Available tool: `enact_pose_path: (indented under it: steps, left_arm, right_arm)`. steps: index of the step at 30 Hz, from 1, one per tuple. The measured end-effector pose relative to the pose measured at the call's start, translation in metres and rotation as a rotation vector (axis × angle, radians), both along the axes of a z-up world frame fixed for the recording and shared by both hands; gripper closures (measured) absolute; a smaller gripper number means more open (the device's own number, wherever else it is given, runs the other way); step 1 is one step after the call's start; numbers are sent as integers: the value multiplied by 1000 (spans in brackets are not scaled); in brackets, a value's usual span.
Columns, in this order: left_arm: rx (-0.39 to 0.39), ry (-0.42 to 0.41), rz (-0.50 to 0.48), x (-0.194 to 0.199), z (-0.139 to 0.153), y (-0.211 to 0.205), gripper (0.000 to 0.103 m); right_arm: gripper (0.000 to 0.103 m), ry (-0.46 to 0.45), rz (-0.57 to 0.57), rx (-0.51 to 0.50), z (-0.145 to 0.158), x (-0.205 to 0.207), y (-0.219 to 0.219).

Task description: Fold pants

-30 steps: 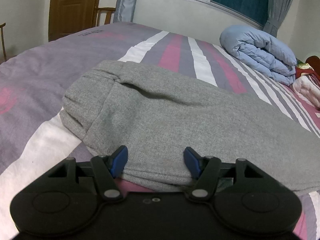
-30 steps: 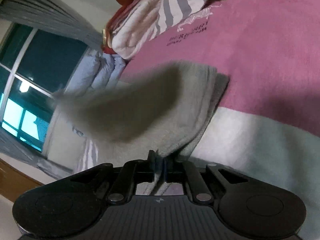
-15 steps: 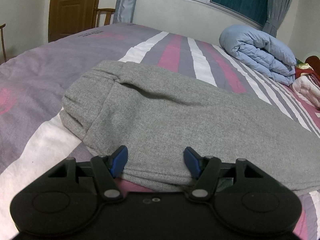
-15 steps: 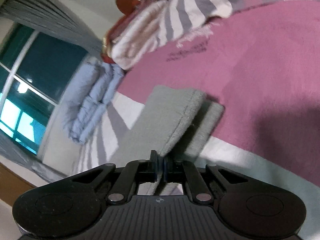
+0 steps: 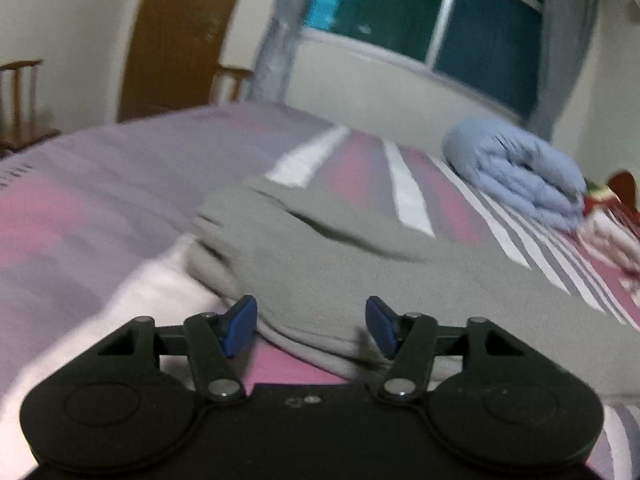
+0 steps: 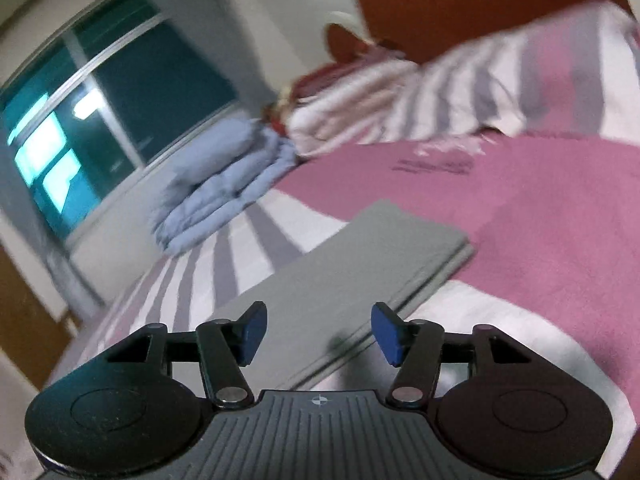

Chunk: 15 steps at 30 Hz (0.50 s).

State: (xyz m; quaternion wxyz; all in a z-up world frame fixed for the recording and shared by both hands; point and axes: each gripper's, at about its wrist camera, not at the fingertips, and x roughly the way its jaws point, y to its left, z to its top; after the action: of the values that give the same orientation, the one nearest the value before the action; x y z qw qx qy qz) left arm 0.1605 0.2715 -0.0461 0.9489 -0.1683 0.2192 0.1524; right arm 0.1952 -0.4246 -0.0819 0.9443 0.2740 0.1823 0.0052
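**A:** What did the left wrist view show that the right did not?

**B:** The bunched waistband end of the soft grey knit pants (image 5: 360, 264), lying on the pink, white and grey striped bedsheet (image 5: 100, 208), with a brown wooden door (image 5: 176, 36) at far left. The right wrist view showed instead the flat, layered leg end of the pants (image 6: 360, 264), with a rolled pale-blue quilt (image 6: 224, 184) far left by the window (image 6: 120, 92).

**A:** And the grippers?

**B:** The left gripper (image 5: 312, 324) hung low at the near edge of the pants, blue pads spread wide, holding nothing. The right gripper (image 6: 319, 332) was tilted, its jaws likewise parted and empty, just above the cloth's near edge. Both views were blurred.
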Motion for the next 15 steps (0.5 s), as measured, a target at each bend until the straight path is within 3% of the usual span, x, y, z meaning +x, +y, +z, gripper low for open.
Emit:
enact_pose_path:
  steps: [2,7,10,13,14,15]
  left_arm:
    - [-30,-29,19,-1,7,15,65]
    - [-112,0,31,20,12,47,70]
    - [-228,72,28,36,0,66,70]
    - [-300,24,33,39,-6,79,71]
    - [-350,2,32,41,-7,86,73]
    - [-386,-5,36,43,-9,92,84]
  right_arm:
    - [44,-23,-9,-46,4,-3,11]
    - [44,39,-12,-41,-1,10,17]
    - [44,66,-51,-19,-6,12,10]
    - [44,83,-64,-14,-8,11,7]
    - [44,92,-60,-20,-8,12,7]
    - [44,98,-57,-26,-7,13,7]
